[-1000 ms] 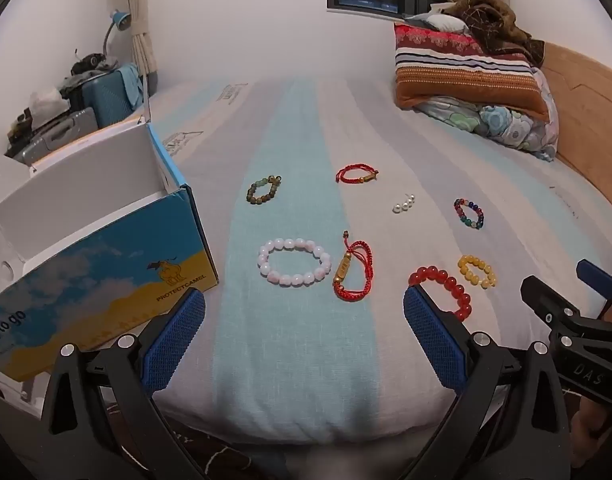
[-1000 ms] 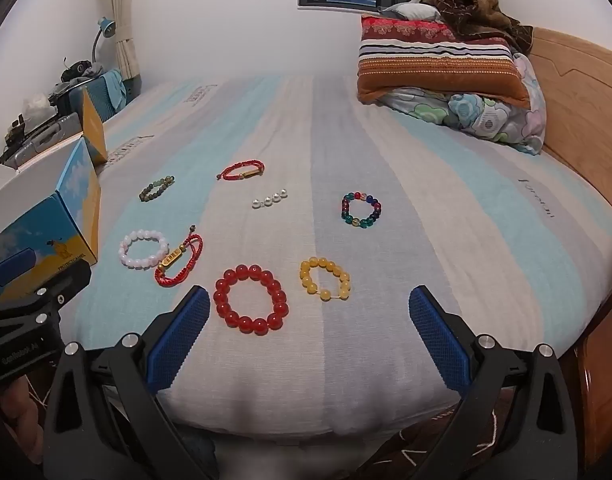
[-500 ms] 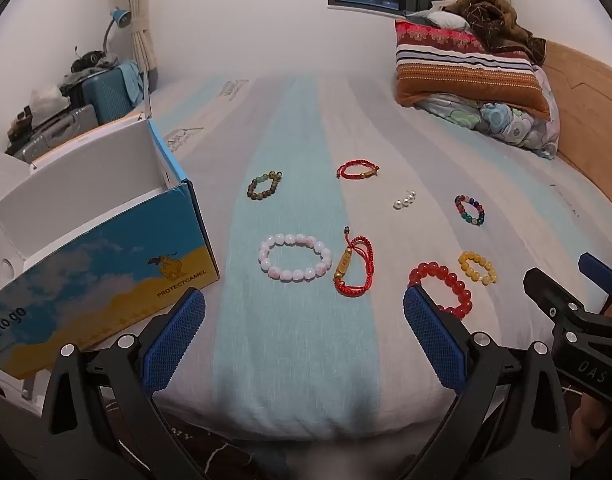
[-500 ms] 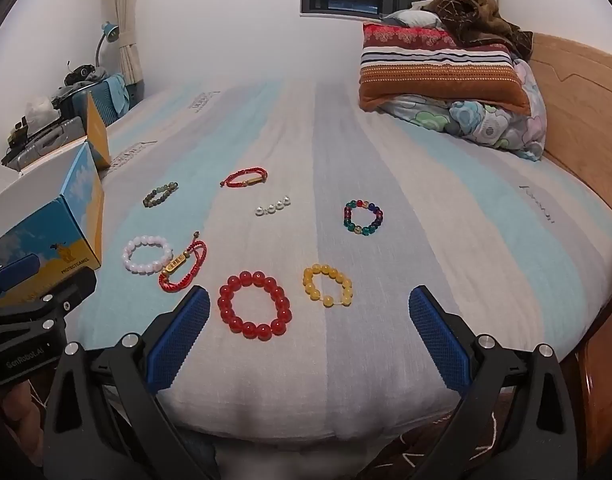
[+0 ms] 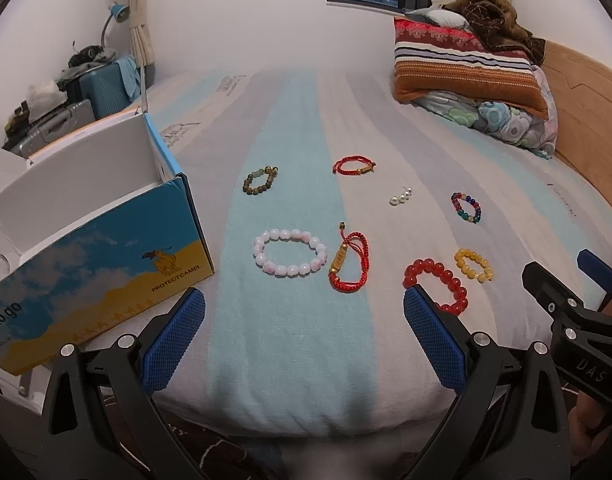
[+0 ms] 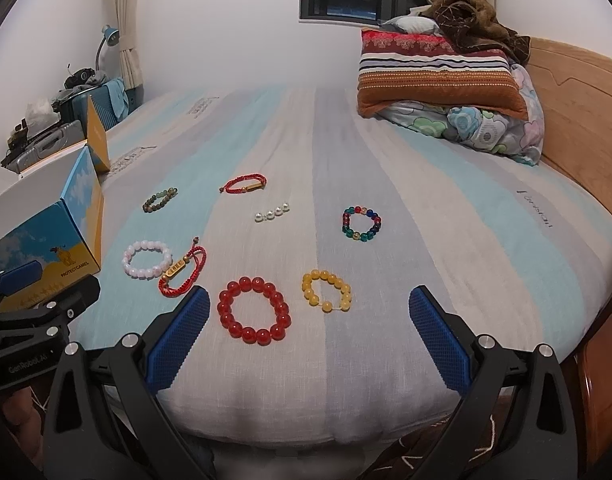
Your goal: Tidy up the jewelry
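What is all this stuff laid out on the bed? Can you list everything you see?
Bead bracelets: six; pink-white, big red, yellow, multicolour, olive-brown, loose row of white pearls; mid-bed.
Red cord bracelets: two; gold-charm one beside the pink-white, other farther back.
Open cardboard box: one, blue and yellow, left edge.
Striped pillow: one, by wooden headboard.
Suitcases: teal, grey, beside bed.
Left tongs: blue pads, open.
Right tongs: blue pads, open.

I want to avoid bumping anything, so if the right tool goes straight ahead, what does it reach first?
Probably the red bead bracelet, lying just ahead between the open right tool's fingers, with the yellow bead bracelet beside it. Depth is uncertain.
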`<state>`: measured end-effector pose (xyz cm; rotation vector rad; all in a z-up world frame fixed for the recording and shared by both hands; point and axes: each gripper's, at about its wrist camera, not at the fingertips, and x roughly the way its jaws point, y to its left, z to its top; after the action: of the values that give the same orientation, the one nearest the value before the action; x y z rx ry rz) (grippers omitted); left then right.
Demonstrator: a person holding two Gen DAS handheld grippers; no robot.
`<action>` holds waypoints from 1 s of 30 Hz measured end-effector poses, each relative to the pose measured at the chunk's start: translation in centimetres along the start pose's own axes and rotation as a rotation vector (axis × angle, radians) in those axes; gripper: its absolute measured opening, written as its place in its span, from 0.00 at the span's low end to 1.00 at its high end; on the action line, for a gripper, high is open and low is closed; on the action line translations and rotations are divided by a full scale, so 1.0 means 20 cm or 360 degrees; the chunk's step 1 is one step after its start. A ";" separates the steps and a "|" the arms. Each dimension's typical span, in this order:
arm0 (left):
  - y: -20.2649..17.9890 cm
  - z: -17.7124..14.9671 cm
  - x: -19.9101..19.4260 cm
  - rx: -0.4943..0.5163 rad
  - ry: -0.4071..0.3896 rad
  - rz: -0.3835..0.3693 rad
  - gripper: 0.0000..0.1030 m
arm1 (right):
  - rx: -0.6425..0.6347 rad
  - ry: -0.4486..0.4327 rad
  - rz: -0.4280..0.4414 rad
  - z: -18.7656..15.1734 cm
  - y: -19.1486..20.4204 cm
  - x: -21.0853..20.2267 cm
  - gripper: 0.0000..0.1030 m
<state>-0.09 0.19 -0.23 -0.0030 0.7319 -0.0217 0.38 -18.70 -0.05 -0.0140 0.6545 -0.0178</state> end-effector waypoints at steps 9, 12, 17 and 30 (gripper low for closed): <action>-0.02 0.00 -0.02 -0.0004 -0.0019 0.0001 0.94 | 0.0004 -0.0003 -0.0001 0.00 0.00 0.00 0.93; -0.02 0.00 -0.02 0.0005 -0.0029 0.0001 0.94 | 0.0003 0.0003 0.0002 0.00 0.00 0.00 0.93; -0.03 0.00 -0.03 0.0010 -0.0032 -0.0002 0.94 | 0.0001 0.0004 0.0003 0.00 0.01 0.00 0.93; -0.02 0.01 -0.03 0.0005 -0.0027 -0.0012 0.94 | -0.0004 0.0009 0.0002 0.00 0.02 0.01 0.93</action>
<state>-0.45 -0.27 0.26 -0.0030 0.7148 -0.0301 0.55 -18.38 -0.21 -0.0161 0.6603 -0.0158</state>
